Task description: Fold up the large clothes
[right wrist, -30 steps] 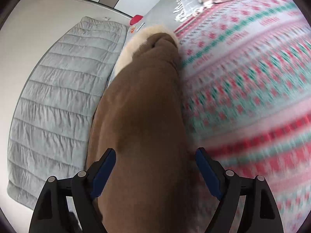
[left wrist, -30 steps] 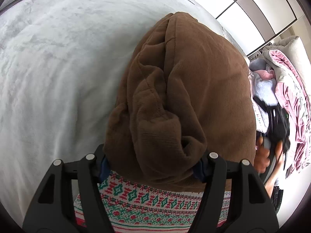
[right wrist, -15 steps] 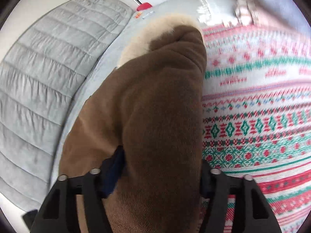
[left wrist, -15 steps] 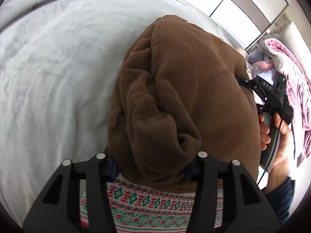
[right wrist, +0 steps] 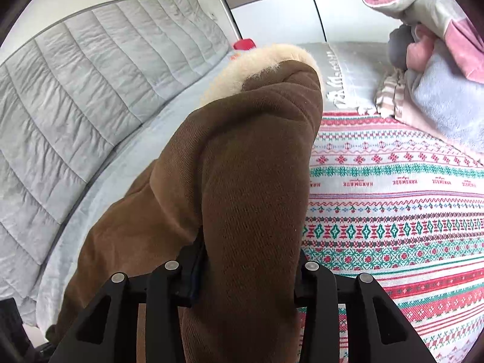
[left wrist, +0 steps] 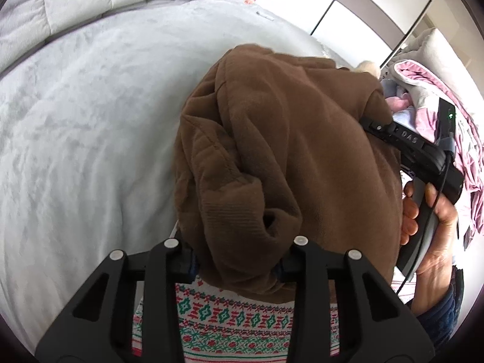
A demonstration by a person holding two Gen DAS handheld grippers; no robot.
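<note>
Transport step. The left gripper (left wrist: 236,267) and right gripper (right wrist: 248,272) each clamped a thick bunch of the brown coat (left wrist: 281,151), apparently held clear above the patterned blanket (right wrist: 393,211) on the bed (left wrist: 75,121). Next, lowering and spreading it flat seemed required.

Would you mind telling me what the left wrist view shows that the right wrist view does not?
Only the left wrist view shows the right gripper from outside, with the hand holding it. Only the right wrist view shows the quilted grey headboard close up. Both show the brown garment clamped in the viewing gripper, the left gripper included, over the patterned blanket.
</note>
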